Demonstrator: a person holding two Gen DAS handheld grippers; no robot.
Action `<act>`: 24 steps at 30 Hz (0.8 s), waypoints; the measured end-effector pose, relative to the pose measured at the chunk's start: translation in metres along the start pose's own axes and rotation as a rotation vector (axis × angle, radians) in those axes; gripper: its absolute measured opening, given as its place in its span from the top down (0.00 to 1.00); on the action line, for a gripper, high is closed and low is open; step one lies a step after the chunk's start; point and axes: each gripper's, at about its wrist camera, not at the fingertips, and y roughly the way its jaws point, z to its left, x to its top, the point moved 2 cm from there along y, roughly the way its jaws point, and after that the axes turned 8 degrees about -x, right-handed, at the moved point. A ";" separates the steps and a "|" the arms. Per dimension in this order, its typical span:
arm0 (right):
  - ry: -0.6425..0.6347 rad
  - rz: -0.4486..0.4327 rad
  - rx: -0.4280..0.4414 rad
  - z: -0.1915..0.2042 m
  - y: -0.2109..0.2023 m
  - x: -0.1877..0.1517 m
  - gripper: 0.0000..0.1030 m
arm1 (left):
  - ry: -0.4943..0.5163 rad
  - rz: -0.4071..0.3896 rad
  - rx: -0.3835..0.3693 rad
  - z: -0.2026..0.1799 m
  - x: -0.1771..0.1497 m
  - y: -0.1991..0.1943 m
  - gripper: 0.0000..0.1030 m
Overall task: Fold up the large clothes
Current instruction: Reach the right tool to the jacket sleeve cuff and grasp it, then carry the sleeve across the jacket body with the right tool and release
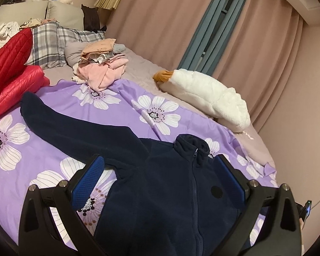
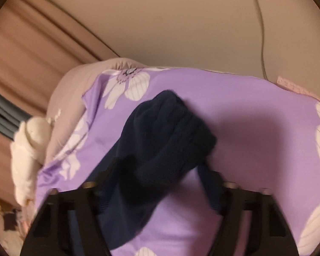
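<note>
Fleece jacket: navy, zipped, lying flat on the purple floral bedspread, lower centre of the left view; one sleeve reaches toward the upper left.
Handling: likely soft, light and floppy; best taken at a cuff, shoulder or hem.
Left gripper: tilted downward over the chest, jaws wide apart, holding nothing.
Right gripper: angled down at the sleeve end, centre of the blurred right view; fabric sits between the jaws, but whether they pinch it, I cannot tell.
Nearby: white plush toy, right; red quilted jacket, left.

Fleece jacket lies on bedspread (sleeve outstretched).
</note>
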 end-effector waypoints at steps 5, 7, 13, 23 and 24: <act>-0.136 -0.080 -0.065 0.030 -0.023 -0.008 0.81 | 0.014 -0.010 0.012 0.003 0.003 -0.005 0.01; -0.166 -0.108 -0.048 0.049 -0.045 -0.011 0.82 | 0.000 -0.019 0.018 0.009 0.005 -0.008 0.01; -0.375 -0.217 0.026 0.147 -0.116 -0.061 0.82 | 0.059 -0.024 0.118 0.024 0.009 -0.004 0.03; -0.713 -0.295 0.099 0.266 -0.146 -0.197 0.82 | -0.087 -0.063 0.189 0.076 0.021 -0.027 0.04; -0.728 -0.288 0.114 0.271 -0.147 -0.207 0.82 | -0.085 -0.060 0.199 0.077 0.021 -0.028 0.04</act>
